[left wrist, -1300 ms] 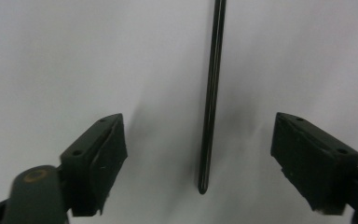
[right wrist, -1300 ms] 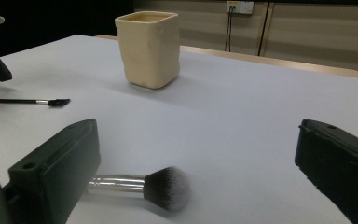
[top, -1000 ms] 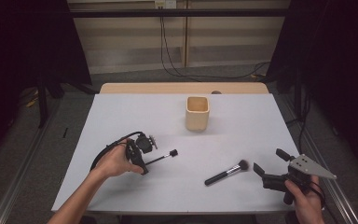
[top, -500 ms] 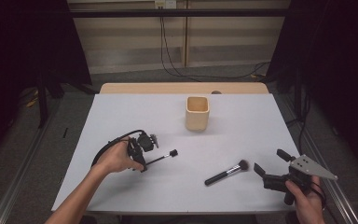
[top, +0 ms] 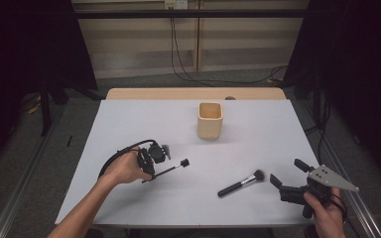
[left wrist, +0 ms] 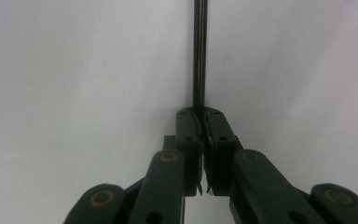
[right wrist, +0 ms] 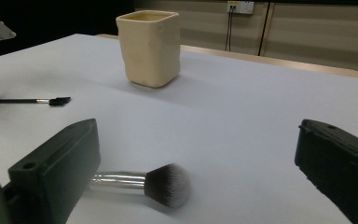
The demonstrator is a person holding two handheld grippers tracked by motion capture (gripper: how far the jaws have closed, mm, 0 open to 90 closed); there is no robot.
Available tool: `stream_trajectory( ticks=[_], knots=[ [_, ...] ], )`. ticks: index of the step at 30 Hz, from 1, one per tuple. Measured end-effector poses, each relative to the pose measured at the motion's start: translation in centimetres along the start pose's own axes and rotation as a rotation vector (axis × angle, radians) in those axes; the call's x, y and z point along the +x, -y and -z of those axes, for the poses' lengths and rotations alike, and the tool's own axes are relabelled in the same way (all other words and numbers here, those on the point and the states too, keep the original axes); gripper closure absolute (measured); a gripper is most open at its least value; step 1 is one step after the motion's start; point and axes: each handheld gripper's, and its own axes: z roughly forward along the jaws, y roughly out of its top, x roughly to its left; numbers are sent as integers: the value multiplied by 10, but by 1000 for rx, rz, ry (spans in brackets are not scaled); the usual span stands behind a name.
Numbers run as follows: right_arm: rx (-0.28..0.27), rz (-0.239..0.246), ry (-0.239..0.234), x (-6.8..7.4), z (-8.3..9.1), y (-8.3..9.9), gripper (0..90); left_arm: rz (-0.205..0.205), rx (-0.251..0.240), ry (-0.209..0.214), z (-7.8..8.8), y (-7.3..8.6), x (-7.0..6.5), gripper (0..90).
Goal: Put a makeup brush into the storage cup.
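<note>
My left gripper (top: 150, 168) lies low on the white table (top: 129, 124) at the left, a hand around it. Its jaws have just been closing and now pinch the thin black handle of a small applicator brush (top: 176, 166). The left gripper view shows the left gripper (left wrist: 200, 116) shut on that applicator brush (left wrist: 199, 56), which runs straight ahead. My right gripper (top: 286, 172) rests open at the table's right front, facing a black-handled powder brush (top: 240, 183). Between the open jaws of the right gripper (right wrist: 198, 140), the powder brush (right wrist: 163, 184) lies untouched.
A cream square cup (top: 210, 120) stands upright at the table's middle back, and the cup (right wrist: 149, 46) rises beyond the powder brush. Cables hang against the far wall. Dark floor surrounds the table's edges.
The left gripper's jaws have drawn together onto the thin brush handle. Both hands and the powder brush stay where they were.
</note>
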Motion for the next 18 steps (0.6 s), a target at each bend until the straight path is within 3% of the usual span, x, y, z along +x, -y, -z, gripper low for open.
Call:
stream_trajectory(
  ticks=[1, 12, 18],
  knots=[
    [1, 6, -3, 0, 0, 0, 0, 0, 4, 19, 1, 0, 2, 861],
    [-1, 3, -1, 0, 0, 0, 0, 10, -32, 24, 1, 5, 3, 864],
    [0, 2, -3, 0, -2, -1, 0, 40, -74, 52, 3, 11, 8, 865]
  ],
)
